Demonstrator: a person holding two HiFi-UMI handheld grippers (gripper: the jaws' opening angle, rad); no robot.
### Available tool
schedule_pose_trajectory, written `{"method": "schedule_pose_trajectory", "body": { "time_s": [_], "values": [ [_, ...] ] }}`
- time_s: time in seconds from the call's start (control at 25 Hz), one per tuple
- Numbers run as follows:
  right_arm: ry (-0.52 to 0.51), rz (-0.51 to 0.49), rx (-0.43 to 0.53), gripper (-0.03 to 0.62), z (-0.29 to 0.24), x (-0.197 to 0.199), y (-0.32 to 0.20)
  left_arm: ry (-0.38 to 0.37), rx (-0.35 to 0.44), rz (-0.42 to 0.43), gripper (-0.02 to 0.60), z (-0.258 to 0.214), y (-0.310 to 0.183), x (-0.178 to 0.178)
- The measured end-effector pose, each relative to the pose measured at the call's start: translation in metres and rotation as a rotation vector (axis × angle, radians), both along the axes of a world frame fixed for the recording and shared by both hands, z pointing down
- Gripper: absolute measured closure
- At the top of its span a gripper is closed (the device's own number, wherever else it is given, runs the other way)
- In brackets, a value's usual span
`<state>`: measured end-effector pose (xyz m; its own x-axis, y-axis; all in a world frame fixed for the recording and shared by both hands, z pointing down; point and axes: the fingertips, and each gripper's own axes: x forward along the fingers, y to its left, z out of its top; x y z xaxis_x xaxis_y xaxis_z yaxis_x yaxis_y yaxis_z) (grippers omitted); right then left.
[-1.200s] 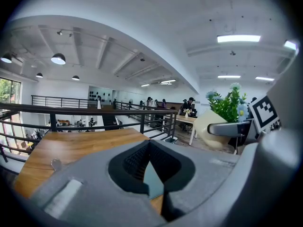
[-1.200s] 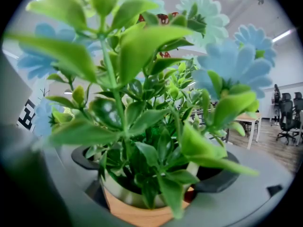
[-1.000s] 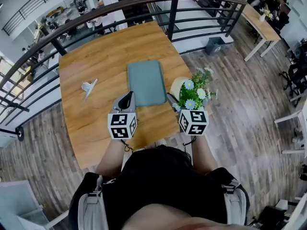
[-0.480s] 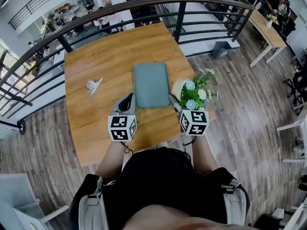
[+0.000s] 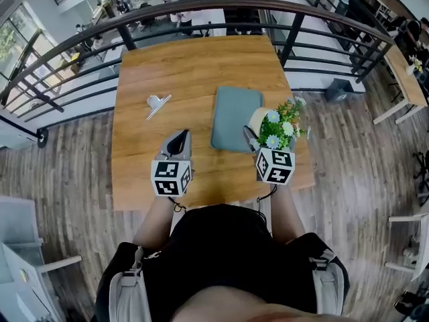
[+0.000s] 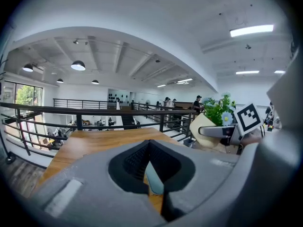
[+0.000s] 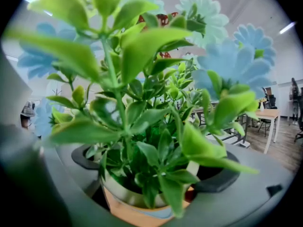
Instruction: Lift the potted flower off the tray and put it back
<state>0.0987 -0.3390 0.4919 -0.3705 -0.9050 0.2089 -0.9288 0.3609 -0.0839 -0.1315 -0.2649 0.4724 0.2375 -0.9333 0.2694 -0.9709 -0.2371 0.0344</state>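
Swinging back toward the flat, matte grey-green tray (image 5: 233, 116), the potted flower (image 5: 265, 121) rides in the right gripper (image 5: 253, 134) in the head view. A second ago the plant hung just clear of the tray's right side; now its smooth cream pot overlaps that edge, so the return looks under way, with the set-down not yet made. The left gripper (image 5: 179, 138) hovers over the bare wood-grain tabletop (image 5: 188, 66) left of the tray, a small silver clip (image 5: 157, 104) lying well apart.

Left gripper view: the left gripper's grey fingers (image 6: 85, 174) meet at the tips with nothing between them. A sliver of tray shows through the slit. Off to the right the potted flower (image 6: 213, 122) is carried tilted, one right finger pressed across the pot.

Right gripper view: the fingers (image 7: 57, 174) are clamped on the rounded rim of the pot (image 7: 128, 197). Glossy, plastic-looking green leaves and pale blue blooms fill the frame.
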Motion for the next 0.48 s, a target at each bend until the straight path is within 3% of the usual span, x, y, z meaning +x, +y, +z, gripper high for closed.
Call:
{"method": "schedule_pose_trajectory", "body": {
  "time_s": [0.48],
  "values": [
    [0.046, -0.071, -0.124, 0.016, 0.096, -0.044, -0.041, 0.005, 0.011, -0.178, 0.566, -0.003, 0.03, -0.056]
  ]
}}
